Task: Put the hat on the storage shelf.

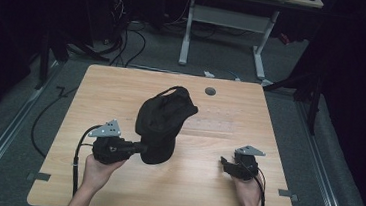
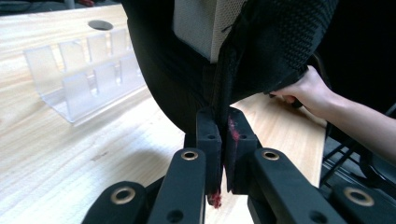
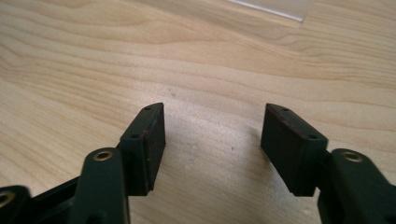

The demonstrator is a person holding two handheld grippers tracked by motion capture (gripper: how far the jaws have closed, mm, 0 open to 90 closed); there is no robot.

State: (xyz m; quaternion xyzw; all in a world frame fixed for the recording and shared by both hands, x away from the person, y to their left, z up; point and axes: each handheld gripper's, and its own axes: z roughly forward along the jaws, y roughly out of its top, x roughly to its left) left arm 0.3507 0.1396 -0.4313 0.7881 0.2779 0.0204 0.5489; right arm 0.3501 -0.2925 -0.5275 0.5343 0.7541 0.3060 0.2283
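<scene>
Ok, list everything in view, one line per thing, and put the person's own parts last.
table: one, light wood, centre of the high view, with a round grey hole near its far edge.
black bag: one, black fabric with a pale lining, middle of the table, near edge clamped in the left tongs.
clear rack: one, transparent plastic with slots, on the table beyond the bag.
white desk frame: one, on the floor past the table.
left tongs: one, black, shut on the bag's edge.
right tongs: one, black, open over bare wood.
hands: two, left hand, right hand, near edge.
</scene>
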